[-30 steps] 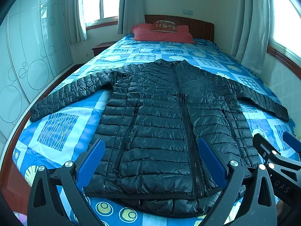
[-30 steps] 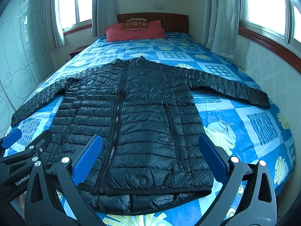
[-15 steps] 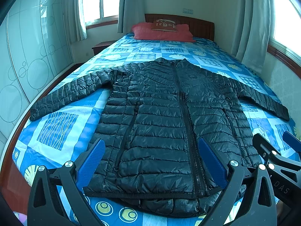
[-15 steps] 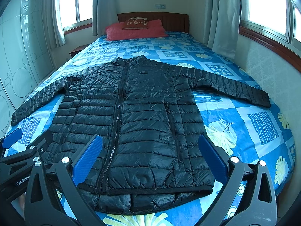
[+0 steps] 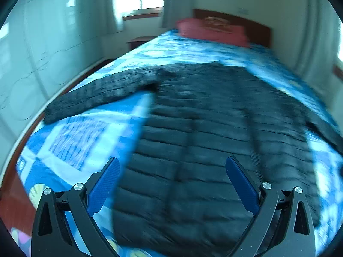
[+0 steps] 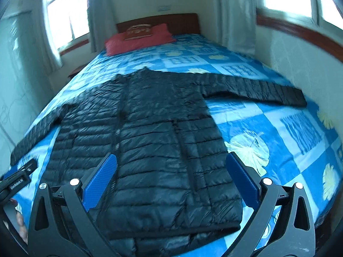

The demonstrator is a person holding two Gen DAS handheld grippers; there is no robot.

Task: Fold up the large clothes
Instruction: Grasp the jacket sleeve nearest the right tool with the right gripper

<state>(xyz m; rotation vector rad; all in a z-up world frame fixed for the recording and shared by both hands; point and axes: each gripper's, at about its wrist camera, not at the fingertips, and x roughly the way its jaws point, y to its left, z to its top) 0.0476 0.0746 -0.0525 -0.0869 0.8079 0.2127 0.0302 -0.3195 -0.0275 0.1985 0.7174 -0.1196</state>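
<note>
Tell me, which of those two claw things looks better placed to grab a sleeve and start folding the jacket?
Probably the left gripper: its view faces the near sleeve. The right gripper sits over the jacket body, its sleeve farther off. Both are open.

We see a bed (image 6: 246, 68) spread with a blue patterned sheet, a red pillow (image 6: 139, 39) lying against its dark wooden headboard (image 6: 171, 21), pale curtains (image 6: 233, 17) hanging beside bright windows (image 6: 66, 15), and a small nightstand (image 5: 139, 41).

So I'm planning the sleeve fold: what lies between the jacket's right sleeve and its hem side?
Bare blue patterned bedspread, nothing else, between the sleeve and the jacket body; right wrist view shows it.
</note>
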